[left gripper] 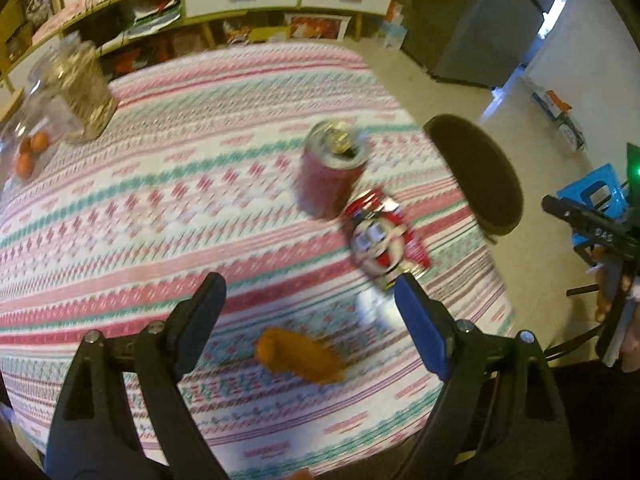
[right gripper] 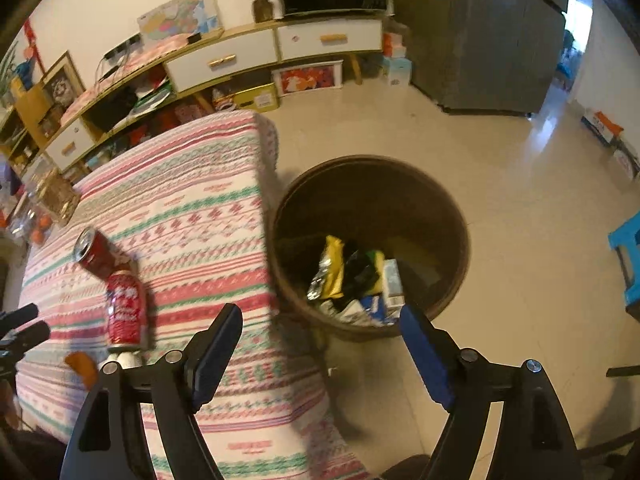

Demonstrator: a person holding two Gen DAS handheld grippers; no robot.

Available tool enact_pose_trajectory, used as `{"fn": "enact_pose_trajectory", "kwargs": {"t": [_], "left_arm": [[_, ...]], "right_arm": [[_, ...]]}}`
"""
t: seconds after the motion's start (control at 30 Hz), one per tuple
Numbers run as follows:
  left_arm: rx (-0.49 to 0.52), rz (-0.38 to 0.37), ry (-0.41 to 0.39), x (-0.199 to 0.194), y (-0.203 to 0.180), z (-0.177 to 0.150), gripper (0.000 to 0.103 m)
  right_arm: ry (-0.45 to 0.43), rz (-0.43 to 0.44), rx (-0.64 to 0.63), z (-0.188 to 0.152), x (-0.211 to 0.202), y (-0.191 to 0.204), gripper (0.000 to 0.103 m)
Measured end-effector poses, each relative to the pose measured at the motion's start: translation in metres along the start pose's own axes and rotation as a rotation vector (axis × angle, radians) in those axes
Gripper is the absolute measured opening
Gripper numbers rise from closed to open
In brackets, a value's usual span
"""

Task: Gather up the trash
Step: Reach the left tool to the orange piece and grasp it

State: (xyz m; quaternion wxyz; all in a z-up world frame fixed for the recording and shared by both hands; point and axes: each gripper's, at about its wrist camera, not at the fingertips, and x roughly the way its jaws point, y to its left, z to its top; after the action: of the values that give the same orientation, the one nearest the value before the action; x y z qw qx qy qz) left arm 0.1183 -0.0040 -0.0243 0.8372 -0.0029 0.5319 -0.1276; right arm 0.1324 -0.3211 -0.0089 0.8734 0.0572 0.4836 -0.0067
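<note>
Striped patterned worktop in a cluttered living room, red can standing beside a crushed can, orange peel nearer, round brown bin on the tiled floor just beside the worktop with wrappers inside, left gripper and right gripper jaws wide apart, holding nothing.

Both the left gripper and right gripper have black frames, silver screws and blue pads.

Left wrist view looks down close over the table; right wrist view overlooks its edge and bin, sharing both

Two red cans, one orange peel (blurred), one bin, one jar.
</note>
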Motion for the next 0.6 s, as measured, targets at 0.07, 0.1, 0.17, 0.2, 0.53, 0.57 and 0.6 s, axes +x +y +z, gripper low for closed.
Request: {"fn": "enact_pose_trajectory", "kwargs": {"t": [0.07, 0.1, 0.17, 0.2, 0.53, 0.57, 0.6], "left_arm": [[-0.013, -0.001, 0.029, 0.005, 0.009, -0.01, 0.086], [-0.022, -0.005, 0.042, 0.007, 0.012, -0.015, 0.086], [-0.04, -0.019, 0.078, 0.013, 0.018, -0.024, 0.086], [-0.052, -0.03, 0.094, 0.016, 0.02, -0.028, 0.086], [-0.186, -0.157, 0.201, 0.042, 0.029, -0.044, 0.066], [-0.2, -0.156, 0.206, 0.045, 0.029, -0.045, 0.064], [-0.208, -0.135, 0.211, 0.048, 0.029, -0.045, 0.061]], "right_arm": [[0.007, 0.009, -0.035, -0.002, 0.002, 0.014, 0.082], [0.011, 0.012, -0.058, -0.004, 0.004, 0.023, 0.083], [0.02, 0.014, -0.097, -0.007, 0.007, 0.036, 0.083], [0.026, 0.014, -0.118, -0.008, 0.009, 0.044, 0.083], [0.052, 0.016, -0.235, -0.014, 0.025, 0.09, 0.083], [0.052, 0.019, -0.239, -0.013, 0.026, 0.093, 0.083], [0.053, 0.021, -0.24, -0.013, 0.026, 0.094, 0.083]]}}
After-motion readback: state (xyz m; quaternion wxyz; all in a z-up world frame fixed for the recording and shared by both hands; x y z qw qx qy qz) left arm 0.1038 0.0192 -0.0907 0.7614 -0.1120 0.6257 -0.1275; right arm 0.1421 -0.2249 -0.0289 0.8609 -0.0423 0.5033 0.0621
